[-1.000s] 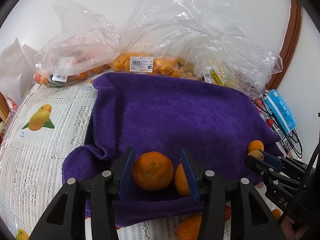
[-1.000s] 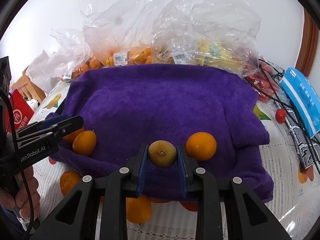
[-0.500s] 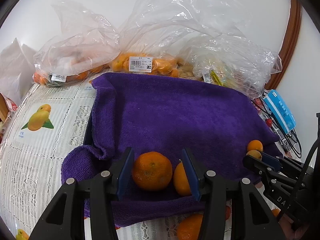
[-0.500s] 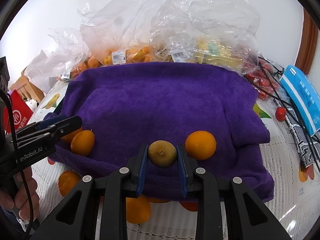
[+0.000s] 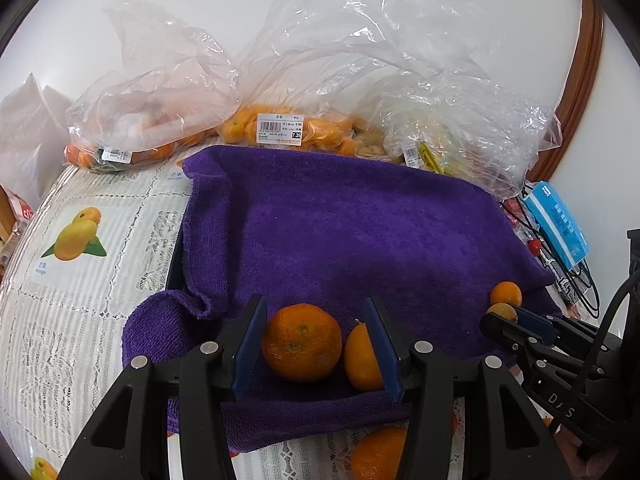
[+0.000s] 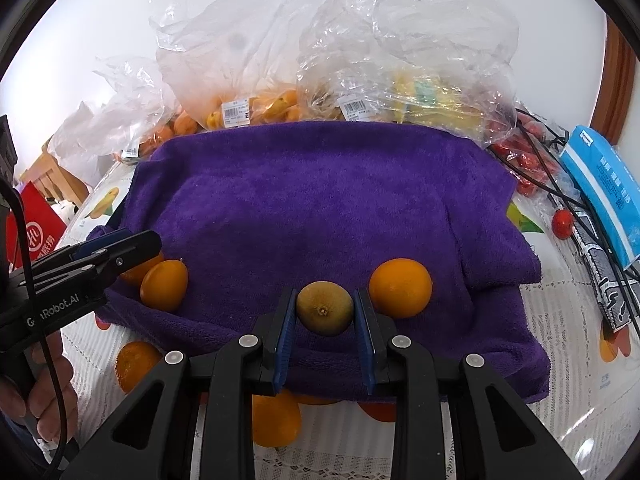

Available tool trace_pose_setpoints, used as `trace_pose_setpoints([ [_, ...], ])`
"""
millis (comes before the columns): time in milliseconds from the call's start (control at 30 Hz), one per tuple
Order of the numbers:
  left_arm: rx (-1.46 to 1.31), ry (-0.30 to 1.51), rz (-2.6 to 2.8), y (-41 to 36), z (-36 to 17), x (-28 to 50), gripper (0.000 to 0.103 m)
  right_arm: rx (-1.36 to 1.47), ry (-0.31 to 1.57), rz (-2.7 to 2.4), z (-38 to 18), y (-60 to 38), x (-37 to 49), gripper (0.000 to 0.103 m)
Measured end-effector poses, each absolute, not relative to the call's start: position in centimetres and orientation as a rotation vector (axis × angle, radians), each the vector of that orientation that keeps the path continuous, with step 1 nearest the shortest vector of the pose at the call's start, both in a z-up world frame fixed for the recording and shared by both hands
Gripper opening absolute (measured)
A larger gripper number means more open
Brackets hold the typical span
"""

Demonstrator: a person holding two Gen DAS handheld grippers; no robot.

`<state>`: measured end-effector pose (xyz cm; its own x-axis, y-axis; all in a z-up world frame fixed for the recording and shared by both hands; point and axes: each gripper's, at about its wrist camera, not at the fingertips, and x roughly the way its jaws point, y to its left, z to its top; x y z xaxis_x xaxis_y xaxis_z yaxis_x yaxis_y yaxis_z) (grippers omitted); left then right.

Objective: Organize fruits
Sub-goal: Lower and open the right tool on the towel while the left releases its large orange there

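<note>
Right tongs [image 6: 325, 322] clamp a greenish fruit [image 6: 325, 307]; left tongs [image 5: 316, 350] stand apart around a mandarin [image 5: 302, 342]; bags [image 5: 280, 128] hold oranges.

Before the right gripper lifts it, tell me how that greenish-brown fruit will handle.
The greenish-brown fruit is round, so it would likely roll on the purple towel if released. Its rind looks smooth, perhaps slippery. The right gripper pinches it at mid-width, probably securely.
</note>
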<state>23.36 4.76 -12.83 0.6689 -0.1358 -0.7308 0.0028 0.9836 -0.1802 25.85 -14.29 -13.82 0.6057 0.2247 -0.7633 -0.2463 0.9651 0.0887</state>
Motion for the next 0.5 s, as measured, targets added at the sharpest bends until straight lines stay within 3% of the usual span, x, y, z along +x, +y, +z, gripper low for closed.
trace_pose_setpoints([
  [500,-0.178,0.839,-0.084,4.74,-12.88,23.38,0.05,-0.021,0.869,0.275,-13.78,-14.47,25.83,0.036],
])
